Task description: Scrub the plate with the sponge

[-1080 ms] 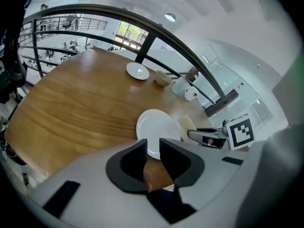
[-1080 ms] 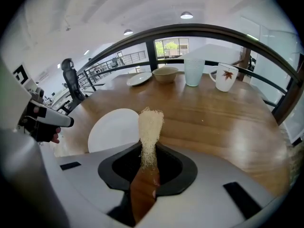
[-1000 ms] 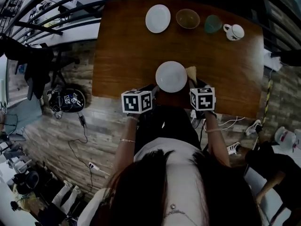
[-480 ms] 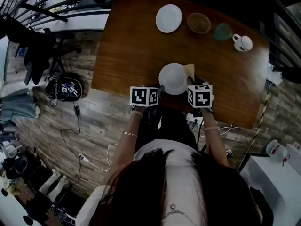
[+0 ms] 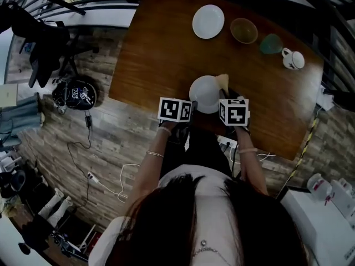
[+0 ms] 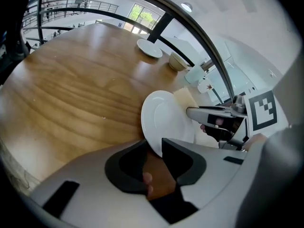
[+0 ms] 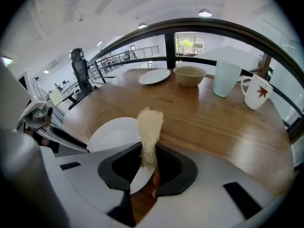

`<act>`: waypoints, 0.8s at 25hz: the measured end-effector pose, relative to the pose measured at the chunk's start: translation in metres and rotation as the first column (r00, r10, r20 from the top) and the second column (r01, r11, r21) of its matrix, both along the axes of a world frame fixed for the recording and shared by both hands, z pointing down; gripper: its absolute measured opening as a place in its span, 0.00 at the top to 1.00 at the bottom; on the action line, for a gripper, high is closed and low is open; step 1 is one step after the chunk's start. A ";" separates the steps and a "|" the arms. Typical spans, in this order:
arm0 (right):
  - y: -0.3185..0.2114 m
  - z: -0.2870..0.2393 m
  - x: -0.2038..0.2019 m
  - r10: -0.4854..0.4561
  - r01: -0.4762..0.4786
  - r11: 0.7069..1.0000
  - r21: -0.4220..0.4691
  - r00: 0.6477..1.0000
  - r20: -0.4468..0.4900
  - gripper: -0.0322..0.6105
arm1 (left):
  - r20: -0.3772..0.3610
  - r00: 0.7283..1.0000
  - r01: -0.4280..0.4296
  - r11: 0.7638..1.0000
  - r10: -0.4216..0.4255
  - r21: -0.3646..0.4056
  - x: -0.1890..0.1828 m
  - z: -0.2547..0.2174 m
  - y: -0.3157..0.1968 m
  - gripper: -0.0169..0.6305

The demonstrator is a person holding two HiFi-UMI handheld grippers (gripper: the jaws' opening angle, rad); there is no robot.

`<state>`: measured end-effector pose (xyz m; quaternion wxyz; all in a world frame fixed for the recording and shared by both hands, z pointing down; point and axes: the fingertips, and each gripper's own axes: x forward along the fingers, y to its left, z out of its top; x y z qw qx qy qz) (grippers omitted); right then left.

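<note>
1. The wooden table (image 5: 155, 49) fills the upper part of the head view, with a plank floor (image 5: 111, 143) to its left and below it.
2. The person (image 5: 199, 209) stands at the table's near edge with both arms reaching forward, one gripper in each hand.
3. The left gripper (image 6: 154, 153) has its jaws clamped on the near rim of the white plate (image 6: 164, 118). The plate is tilted up on edge over the near part of the table, just in front of the person.
4. The right gripper (image 7: 148, 163) has its jaws closed on the lower end of the sponge (image 7: 150, 127).
5. In the head view the held plate (image 5: 204, 93) lies between the two marker cubes.
6. A second plate (image 5: 208, 21) lies flat near the far edge of the table.
7. A tan bowl (image 5: 243, 30) stands just to the right of that plate.
8. A pale green glass (image 5: 270, 44) stands to the right of the bowl.
9. A white mug (image 5: 293, 59) with a red leaf print ends the row at the right.
10. The sponge is a pale, fibrous strip that stands upright out of the right jaws, against the right-hand edge of the held plate.
</note>
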<state>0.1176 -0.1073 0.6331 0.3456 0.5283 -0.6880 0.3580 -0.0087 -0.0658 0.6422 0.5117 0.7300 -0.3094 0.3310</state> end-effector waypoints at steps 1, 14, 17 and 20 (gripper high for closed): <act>-0.001 0.000 -0.001 -0.008 0.008 1.000 -0.002 1.000 -0.007 0.80 | 0.000 1.000 0.002 1.000 -0.002 -0.004 0.000 0.000 0.000 0.82; -0.008 0.005 -0.063 -0.164 0.164 0.985 -0.045 0.986 0.012 0.80 | -0.014 1.000 -0.026 0.999 0.025 -0.039 -0.004 0.001 -0.002 0.83; -0.007 0.006 -0.081 -0.206 0.207 0.977 -0.046 0.978 0.027 0.80 | -0.020 0.999 -0.026 0.999 0.025 -0.044 -0.005 0.001 -0.001 0.83; -0.001 0.005 -0.098 -0.256 0.259 0.964 -0.064 0.965 0.060 0.80 | -0.031 0.999 -0.026 0.998 0.025 -0.058 -0.006 0.001 -0.001 0.83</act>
